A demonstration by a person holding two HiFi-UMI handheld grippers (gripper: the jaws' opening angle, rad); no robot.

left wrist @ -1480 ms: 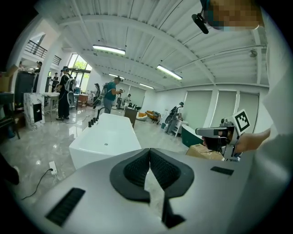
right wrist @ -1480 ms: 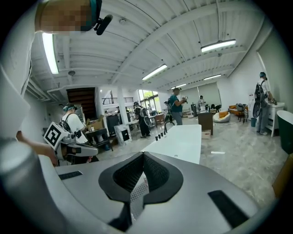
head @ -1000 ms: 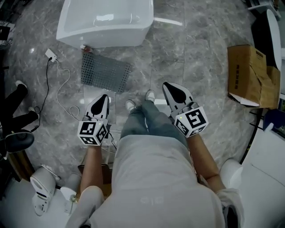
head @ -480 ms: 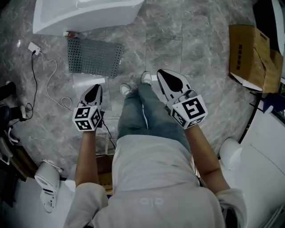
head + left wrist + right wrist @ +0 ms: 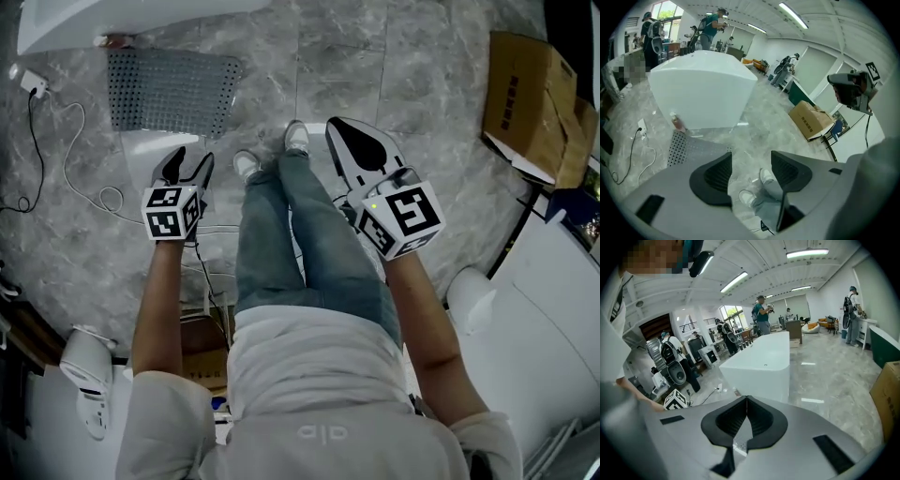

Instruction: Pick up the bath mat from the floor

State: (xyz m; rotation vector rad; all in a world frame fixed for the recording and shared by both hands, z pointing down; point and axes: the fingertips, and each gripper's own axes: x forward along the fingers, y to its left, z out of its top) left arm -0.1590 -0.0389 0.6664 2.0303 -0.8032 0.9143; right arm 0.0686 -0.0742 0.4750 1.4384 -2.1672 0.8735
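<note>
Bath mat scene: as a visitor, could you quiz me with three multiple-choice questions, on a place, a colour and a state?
1. Where does the bath mat lie?
A) beside the cardboard box
B) on the floor by the white bathtub
C) under the shoes

2. What colour is the bath mat?
A) grey
B) red
C) yellow

3. The right gripper's jaws are:
A) wide apart
B) clamped on the bath mat
C) together

Answers: B, it lies flat next to the bathtub; A, its dotted surface is grey; C, the tips meet in the right gripper view.
</note>
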